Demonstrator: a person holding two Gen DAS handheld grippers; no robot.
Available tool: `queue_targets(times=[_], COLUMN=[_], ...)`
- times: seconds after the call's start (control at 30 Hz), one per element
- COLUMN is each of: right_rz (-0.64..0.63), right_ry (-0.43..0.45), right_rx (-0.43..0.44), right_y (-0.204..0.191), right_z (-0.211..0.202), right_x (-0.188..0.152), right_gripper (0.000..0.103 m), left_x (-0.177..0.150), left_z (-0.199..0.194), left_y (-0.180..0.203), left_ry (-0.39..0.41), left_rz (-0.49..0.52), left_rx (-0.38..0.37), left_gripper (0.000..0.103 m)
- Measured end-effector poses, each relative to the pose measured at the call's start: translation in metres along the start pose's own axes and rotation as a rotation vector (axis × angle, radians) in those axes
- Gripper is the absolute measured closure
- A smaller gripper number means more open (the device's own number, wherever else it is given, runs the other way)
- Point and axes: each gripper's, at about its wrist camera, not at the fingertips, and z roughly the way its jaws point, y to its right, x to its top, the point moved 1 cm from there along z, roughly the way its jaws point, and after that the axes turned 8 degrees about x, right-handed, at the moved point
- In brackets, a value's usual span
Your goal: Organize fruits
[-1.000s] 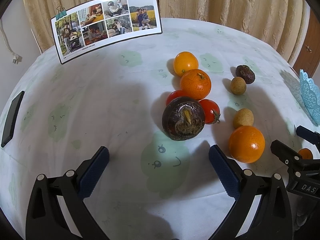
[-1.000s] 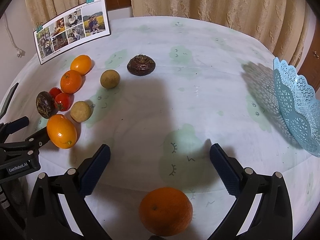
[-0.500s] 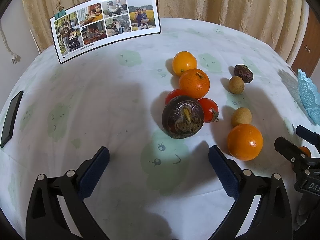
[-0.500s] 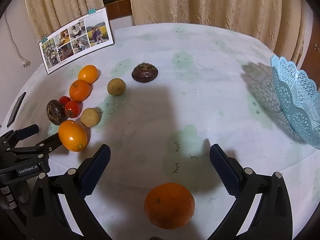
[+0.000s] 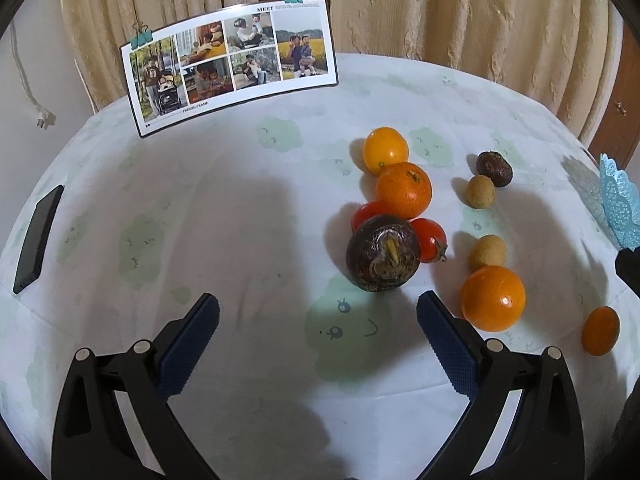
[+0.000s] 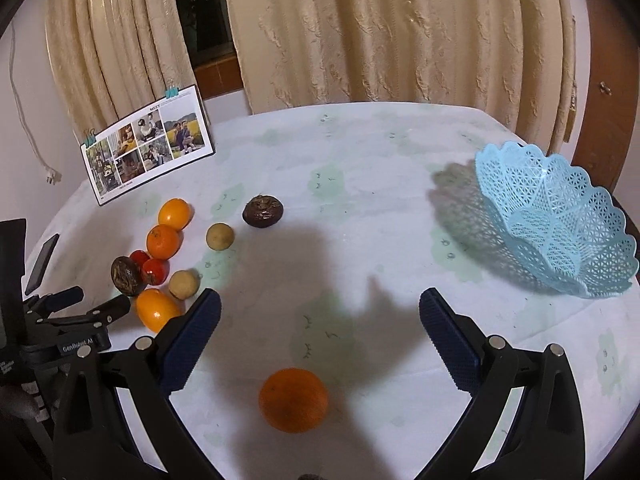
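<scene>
Fruits lie on a white tablecloth. In the left wrist view a dark round fruit sits just beyond my open, empty left gripper, with two tomatoes, several oranges and two small tan fruits around it. In the right wrist view my right gripper is open and empty, raised above a lone orange that lies between its fingers. A light blue lattice basket stands empty at the right. The fruit cluster is at the left, beside the left gripper.
A clipped photo card stands at the table's far left. A black phone lies near the left edge. Another dark fruit sits mid-table. Curtains hang behind the table.
My right gripper has risen and drawn back from the table, tilting up so the basket shows whole. My left gripper has shifted a little; fruits have not moved.
</scene>
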Motion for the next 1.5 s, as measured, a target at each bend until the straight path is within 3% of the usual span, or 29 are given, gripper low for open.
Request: queue_targets(times=[0.5, 0.6, 0.87, 1.2, 1.5], right_rz=[-0.066, -0.087, -0.098, -0.041, 0.047], right_ry=[-0.089, -0.122, -0.168, -0.084, 0.054], right_rx=[0.06, 0.069, 0.066, 0.08, 0.013], right_y=[-0.007, -0.012, -0.015, 0.003, 0.05], right_z=[-0.001, 0.005, 0.015, -0.006, -0.04], right_x=[-0.036, -0.041, -0.044, -0.029, -0.002], right_gripper=[0.003, 0.016, 0.063, 0.063, 0.063], left_x=[-0.003, -0.006, -0.009, -0.007, 0.0], left_z=[-0.008, -0.012, -0.018, -0.026, -0.022], left_y=[-0.01, -0.017, -0.015, 0.022, 0.066], left_ry=[0.015, 0.02, 0.021, 0.017, 0.006], left_rz=[-0.001, -0.006, 0.001, 0.057, 0.119], left_rx=[0.001, 0.0, -0.031, -0.142, -0.198], left_gripper=[0.005, 0.005, 0.005, 0.005, 0.006])
